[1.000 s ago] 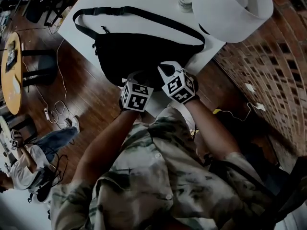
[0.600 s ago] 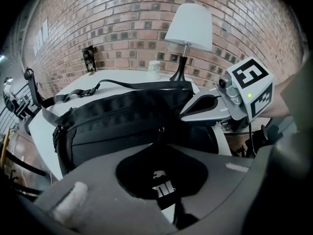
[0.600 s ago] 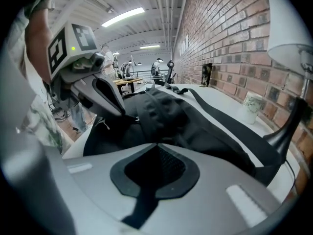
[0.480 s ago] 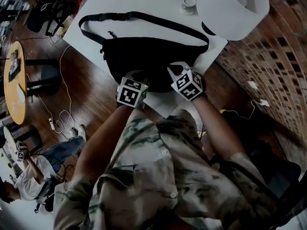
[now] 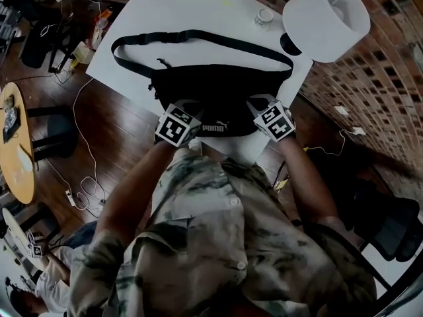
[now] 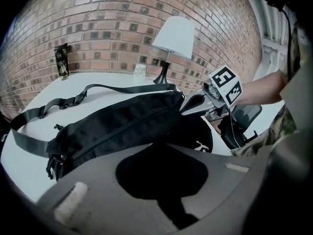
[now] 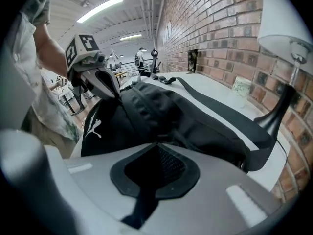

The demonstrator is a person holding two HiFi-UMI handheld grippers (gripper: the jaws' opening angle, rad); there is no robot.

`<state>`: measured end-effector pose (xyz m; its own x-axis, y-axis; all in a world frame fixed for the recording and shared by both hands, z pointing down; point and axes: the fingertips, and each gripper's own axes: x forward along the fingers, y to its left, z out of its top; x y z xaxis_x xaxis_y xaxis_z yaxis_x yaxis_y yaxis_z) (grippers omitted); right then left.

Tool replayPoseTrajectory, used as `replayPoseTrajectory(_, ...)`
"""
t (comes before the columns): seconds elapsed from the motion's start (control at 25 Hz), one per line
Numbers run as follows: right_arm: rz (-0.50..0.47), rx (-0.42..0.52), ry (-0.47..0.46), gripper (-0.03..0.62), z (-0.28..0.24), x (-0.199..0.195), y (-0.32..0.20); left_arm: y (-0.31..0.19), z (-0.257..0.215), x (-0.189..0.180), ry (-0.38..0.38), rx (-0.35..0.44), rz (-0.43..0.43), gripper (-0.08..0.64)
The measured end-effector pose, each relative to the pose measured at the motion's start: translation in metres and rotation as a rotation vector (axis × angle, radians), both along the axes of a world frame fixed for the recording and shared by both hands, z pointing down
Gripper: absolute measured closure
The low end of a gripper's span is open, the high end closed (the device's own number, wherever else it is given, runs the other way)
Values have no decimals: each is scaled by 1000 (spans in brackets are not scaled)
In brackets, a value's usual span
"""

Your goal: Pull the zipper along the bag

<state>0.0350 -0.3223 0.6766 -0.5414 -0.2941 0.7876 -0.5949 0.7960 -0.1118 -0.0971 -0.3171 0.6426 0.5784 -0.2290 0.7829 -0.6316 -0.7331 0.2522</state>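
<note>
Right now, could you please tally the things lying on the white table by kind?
black bag: 1
lamp: 1
small cup: 1
dark can: 1
Total: 4

One black fabric waist bag [image 5: 211,94] lies by the near edge of one white table [image 5: 192,5]. One white-shaded lamp [image 5: 327,18] stands at its right corner, with one small pale cup [image 5: 264,16] beside it and one tall dark can [image 6: 62,60] at the far edge. There are two grey grippers: the left gripper [image 5: 187,111] and the right gripper [image 5: 259,107]. One round wooden table [image 5: 16,144] stands apart on the floor.
</note>
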Motion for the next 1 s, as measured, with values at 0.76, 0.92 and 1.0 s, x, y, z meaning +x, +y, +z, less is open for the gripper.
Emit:
replayPoseTrajectory(0.76, 211, -46, 166, 586, 14, 21, -5, -14, 8, -62, 154, -43, 119, 537)
replayPoseTrajectory(0.92, 227, -47, 182, 586, 13, 24, -4, -12, 10, -60, 178, -50, 118, 537)
replayPoseTrajectory(1.0, 231, -40, 195, 586, 12, 23, -5, -13, 10, -61, 193, -43, 126, 537)
